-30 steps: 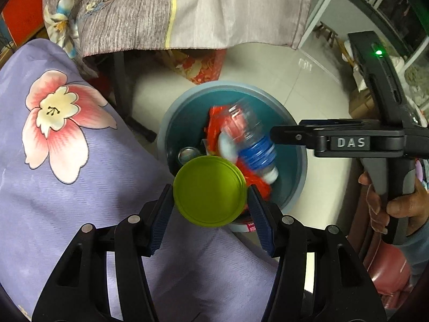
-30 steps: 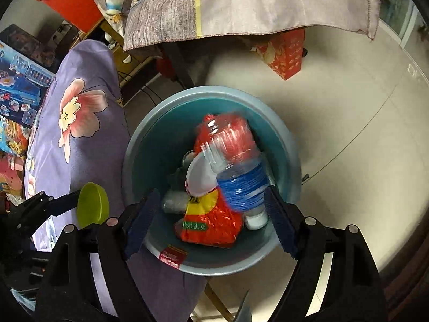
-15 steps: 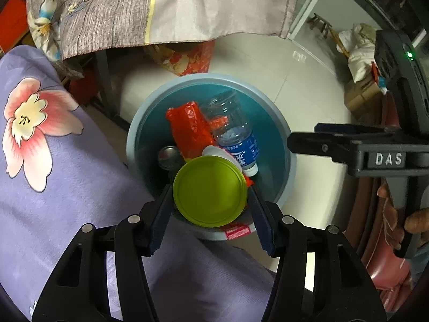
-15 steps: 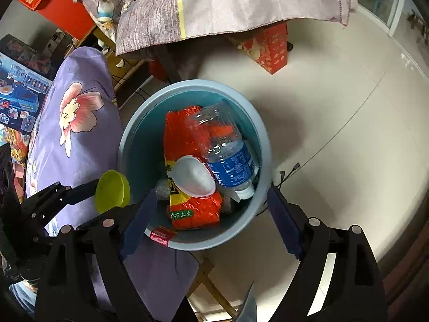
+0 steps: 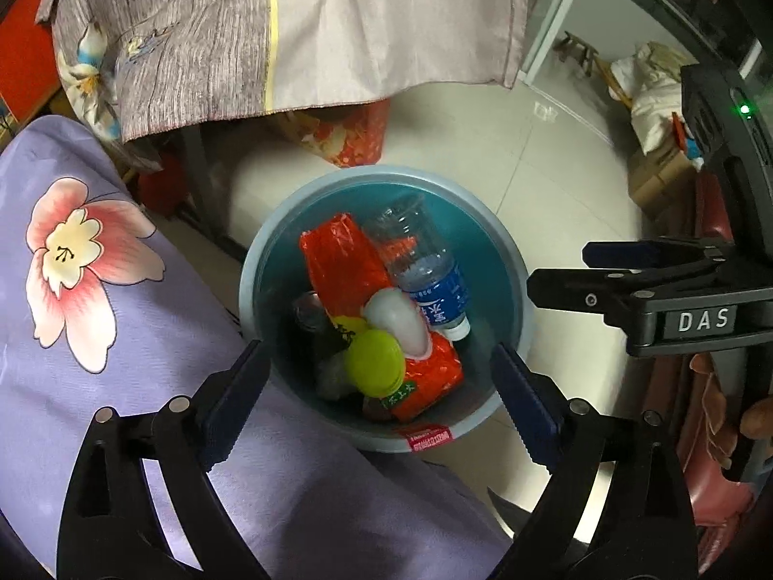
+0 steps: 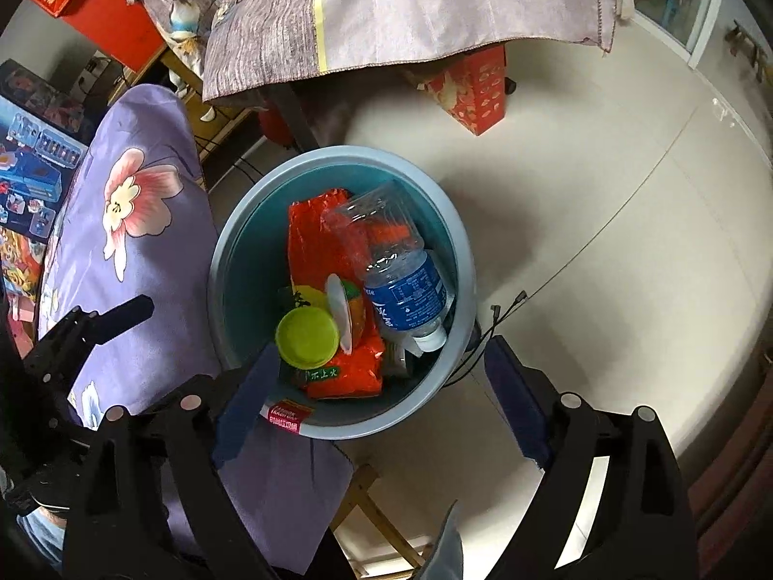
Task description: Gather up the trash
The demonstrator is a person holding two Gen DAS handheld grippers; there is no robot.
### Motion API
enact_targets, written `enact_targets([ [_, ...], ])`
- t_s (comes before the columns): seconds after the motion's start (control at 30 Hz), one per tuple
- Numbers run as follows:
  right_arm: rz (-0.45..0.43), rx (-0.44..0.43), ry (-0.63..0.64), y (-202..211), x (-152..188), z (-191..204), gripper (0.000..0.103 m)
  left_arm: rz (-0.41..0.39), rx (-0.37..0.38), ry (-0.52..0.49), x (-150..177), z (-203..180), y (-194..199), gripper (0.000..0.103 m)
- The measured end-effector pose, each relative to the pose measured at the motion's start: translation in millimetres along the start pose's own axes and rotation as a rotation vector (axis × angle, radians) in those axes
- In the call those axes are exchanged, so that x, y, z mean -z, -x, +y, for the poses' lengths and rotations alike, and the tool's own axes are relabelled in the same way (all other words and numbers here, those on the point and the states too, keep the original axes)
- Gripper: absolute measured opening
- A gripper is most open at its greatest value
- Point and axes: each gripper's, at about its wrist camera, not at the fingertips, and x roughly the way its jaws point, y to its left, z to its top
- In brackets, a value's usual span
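A blue round trash bin (image 5: 512,261) (image 6: 227,246) stands on the floor beside the purple flowered cloth. In it lie a green lid (image 5: 374,362) (image 6: 307,337), an orange-red snack bag (image 5: 340,261) (image 6: 316,237), a clear water bottle with a blue label (image 5: 427,270) (image 6: 401,285) and a white spoon-like piece (image 5: 398,319) (image 6: 338,311). My left gripper (image 5: 381,406) is open and empty above the bin's near rim. My right gripper (image 6: 381,401) is open and empty over the bin; it also shows in the left wrist view (image 5: 628,285).
A table draped with purple flowered cloth (image 5: 72,338) (image 6: 140,251) lies left of the bin. A grey-pink cloth (image 5: 290,24) hangs behind. A red patterned box (image 6: 471,92) stands on the tiled floor (image 6: 604,193). Cables (image 6: 502,314) lie beside the bin.
My left gripper has opened and the green lid has dropped into the bin. The water bottle has settled on the bag. My right gripper stays open and has drawn back a little.
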Motion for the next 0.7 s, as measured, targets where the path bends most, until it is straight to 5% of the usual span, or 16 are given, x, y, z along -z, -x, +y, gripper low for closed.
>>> enact_targets([
  [0.4,-0.028,-0.006,0.059,23,13,31,0.096,0.0,-0.015,0.074,26,26,28,0.097],
  [0.7,-0.063,0.056,0.131,45,40,61,0.096,-0.047,-0.067,0.12,56,43,69,0.097],
])
